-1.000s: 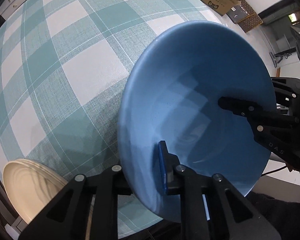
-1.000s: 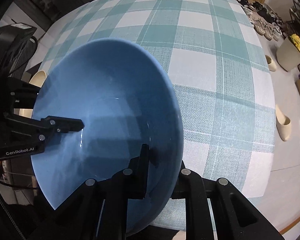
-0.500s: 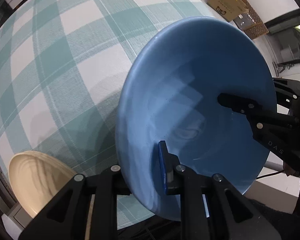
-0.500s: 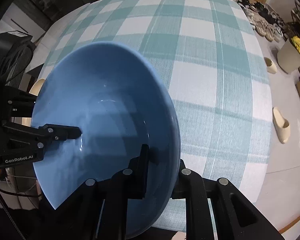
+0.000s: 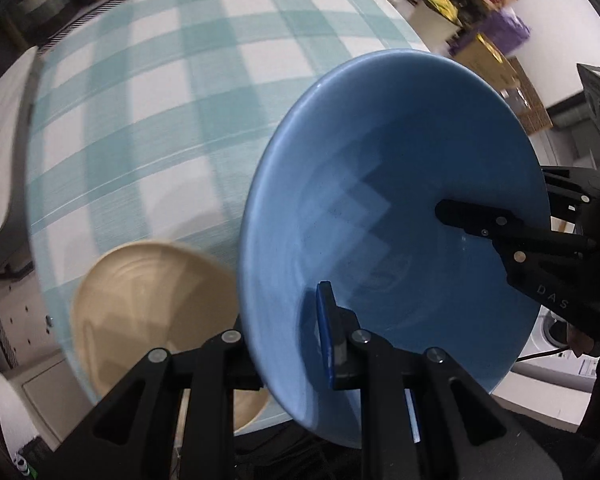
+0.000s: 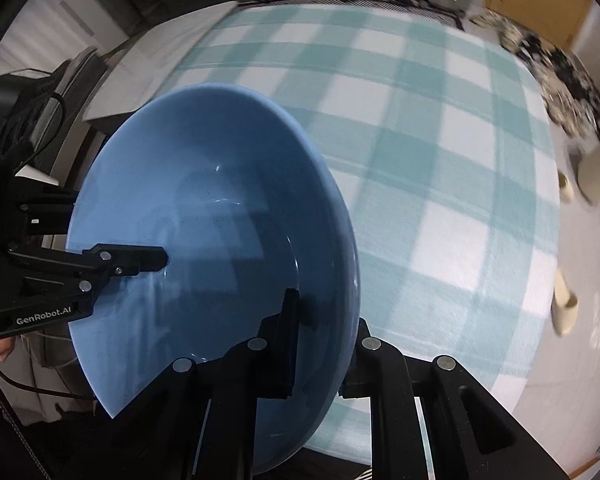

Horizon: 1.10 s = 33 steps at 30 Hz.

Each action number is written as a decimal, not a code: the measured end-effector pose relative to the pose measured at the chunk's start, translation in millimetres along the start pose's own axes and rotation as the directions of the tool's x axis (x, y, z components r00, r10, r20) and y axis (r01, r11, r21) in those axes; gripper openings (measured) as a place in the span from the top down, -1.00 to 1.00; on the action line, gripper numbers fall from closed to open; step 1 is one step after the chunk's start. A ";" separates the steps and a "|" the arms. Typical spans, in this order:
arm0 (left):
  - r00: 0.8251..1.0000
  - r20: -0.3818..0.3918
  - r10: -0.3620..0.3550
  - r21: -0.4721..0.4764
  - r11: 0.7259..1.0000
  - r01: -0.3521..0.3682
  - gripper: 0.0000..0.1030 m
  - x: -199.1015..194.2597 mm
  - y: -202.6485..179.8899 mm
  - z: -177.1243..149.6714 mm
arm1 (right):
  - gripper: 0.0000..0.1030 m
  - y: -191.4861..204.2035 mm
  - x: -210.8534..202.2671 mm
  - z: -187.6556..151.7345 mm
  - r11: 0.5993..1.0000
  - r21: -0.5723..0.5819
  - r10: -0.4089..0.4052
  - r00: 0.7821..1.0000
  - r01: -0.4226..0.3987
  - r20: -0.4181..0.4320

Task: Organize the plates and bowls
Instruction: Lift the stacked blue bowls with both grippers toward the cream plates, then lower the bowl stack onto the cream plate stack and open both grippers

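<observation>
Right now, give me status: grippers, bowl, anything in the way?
Left gripper and right gripper both shut on the big blue ceramic bowl's rim, opposite sides. Bowl held above checked tablecloth. Cream plate sits below left; nothing blocking.

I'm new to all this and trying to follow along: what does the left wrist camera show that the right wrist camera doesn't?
Only the left wrist view shows the beige plate lying on the table near its edge, beside the bowl, plus cardboard boxes beyond the table.

Only the right wrist view shows pale slippers on the floor and a wooden door.

Both show the blue bowl clamped at its rim from opposite sides by the left gripper and the right gripper, over the teal checked tablecloth.
</observation>
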<state>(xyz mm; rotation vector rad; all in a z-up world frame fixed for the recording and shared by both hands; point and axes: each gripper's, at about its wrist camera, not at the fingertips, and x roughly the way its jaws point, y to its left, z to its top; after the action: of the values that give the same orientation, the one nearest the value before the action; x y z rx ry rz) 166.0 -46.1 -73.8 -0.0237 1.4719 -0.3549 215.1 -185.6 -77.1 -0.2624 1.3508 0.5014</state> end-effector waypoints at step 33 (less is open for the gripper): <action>1.000 0.028 0.005 -0.298 0.955 0.004 0.67 10.6 143.6 -107.6 | 0.75 166.7 87.4 50.0 0.978 -0.197 0.044 0.990 -0.069 -0.131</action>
<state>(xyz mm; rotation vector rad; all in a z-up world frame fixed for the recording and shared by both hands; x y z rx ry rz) 93.3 108.8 -128.9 -0.2697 1.4855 -0.1287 188.6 -1.3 -134.2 -0.4284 1.4350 0.6802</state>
